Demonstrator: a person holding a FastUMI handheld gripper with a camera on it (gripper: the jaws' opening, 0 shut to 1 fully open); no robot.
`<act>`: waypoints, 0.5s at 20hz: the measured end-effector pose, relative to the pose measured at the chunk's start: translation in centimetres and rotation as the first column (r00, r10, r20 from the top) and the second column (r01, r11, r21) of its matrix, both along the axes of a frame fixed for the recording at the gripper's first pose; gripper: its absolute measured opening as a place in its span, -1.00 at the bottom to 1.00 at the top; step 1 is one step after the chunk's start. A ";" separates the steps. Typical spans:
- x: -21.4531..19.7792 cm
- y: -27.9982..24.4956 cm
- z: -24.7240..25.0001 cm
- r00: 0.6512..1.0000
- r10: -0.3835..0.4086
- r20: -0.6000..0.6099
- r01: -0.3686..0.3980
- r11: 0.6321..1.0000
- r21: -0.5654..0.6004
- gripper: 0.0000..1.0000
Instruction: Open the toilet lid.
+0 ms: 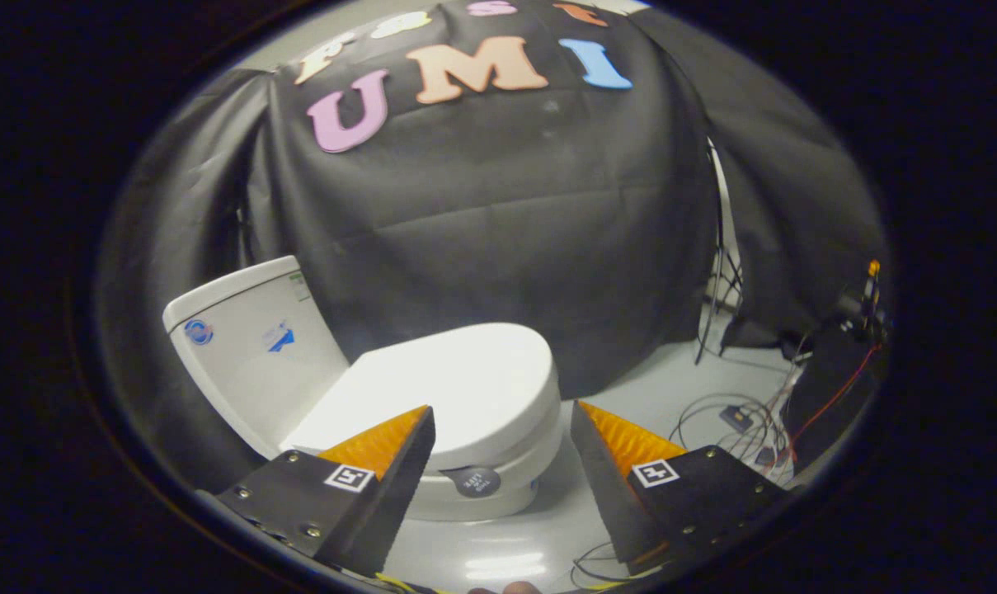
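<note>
Nothing is done yet: the toilet lid (457, 375) lies flat and closed on the bowl, just ahead of the tool (502, 425), whose 2 fingers stand wide apart, holding nothing, so lifting remains.

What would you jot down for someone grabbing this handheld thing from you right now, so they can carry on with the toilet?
Tool: open, fingers spread, holding nothing, not touching anything.
Toilet lid: closed, lying flat on the seat, just ahead of and partly between the fingers. The tank stands behind it, against the black cloth.
Loose cables lie on the floor beyond the toilet, near the other finger.
Done: nothing on the lid yet.
Left: reach the lid's front edge, catch it, and swing it up toward the tank.
</note>
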State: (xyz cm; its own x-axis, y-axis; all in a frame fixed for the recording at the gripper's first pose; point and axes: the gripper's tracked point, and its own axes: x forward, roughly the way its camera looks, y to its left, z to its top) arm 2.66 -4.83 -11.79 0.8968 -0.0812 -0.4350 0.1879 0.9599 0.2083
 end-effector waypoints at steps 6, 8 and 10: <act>0.0 -1.1 -4.5 0.984 -0.067 -0.163 0.101 0.972 0.213 0.95; 0.0 0.2 -6.2 0.975 -0.054 -0.213 0.121 0.941 0.315 0.90; 0.6 1.9 -7.6 0.966 -0.039 -0.256 0.143 0.905 0.401 0.82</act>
State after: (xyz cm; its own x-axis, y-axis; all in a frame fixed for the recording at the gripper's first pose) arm 3.23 -2.98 -19.39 0.7606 0.0762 -0.6448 0.3634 0.7730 0.5200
